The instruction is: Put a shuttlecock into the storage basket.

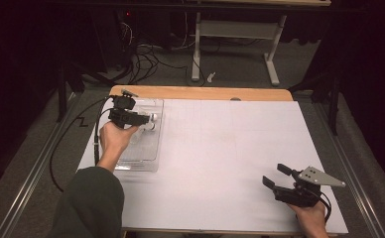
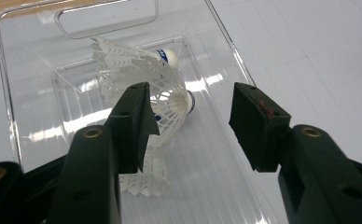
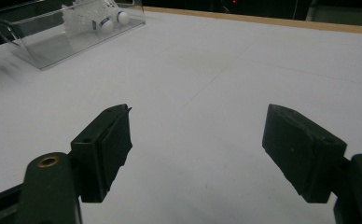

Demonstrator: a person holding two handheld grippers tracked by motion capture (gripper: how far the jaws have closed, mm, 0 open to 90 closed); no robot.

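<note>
Clear plastic tray (image 1: 151,163) sits at the left side of the white table sheet (image 1: 220,148), its far end near the wooden table edge (image 1: 200,92); a handle cutout (image 2: 107,16) shows at that far end in the left gripper view. Two white shuttlecocks lie inside the tray, side by side and touching: the nearer shuttlecock (image 2: 163,100) lies on its side with its cork tip toward the tray's right wall, and the second shuttlecock (image 2: 123,53) lies just behind it, cork tip likewise pointing right (each cork carries a blue band). Left gripper (image 1: 143,118) is held over the far half of the tray by the person's left hand (image 1: 113,141), sleeve (image 1: 89,203) entering from the bottom of the high view. Its jaws stand apart and clamp nothing; in the left gripper view the left jaw overlaps the skirt of the nearer shuttlecock, contact cannot be told, while the right jaw stands clear over the tray floor. Right gripper (image 1: 275,176) rests well apart from the tray, at the near right corner of the sheet, held by the right hand (image 1: 309,218). Its jaws are also wide apart, with bare sheet between them. Tray and both shuttlecocks show far off at upper left in the right gripper view.
</note>
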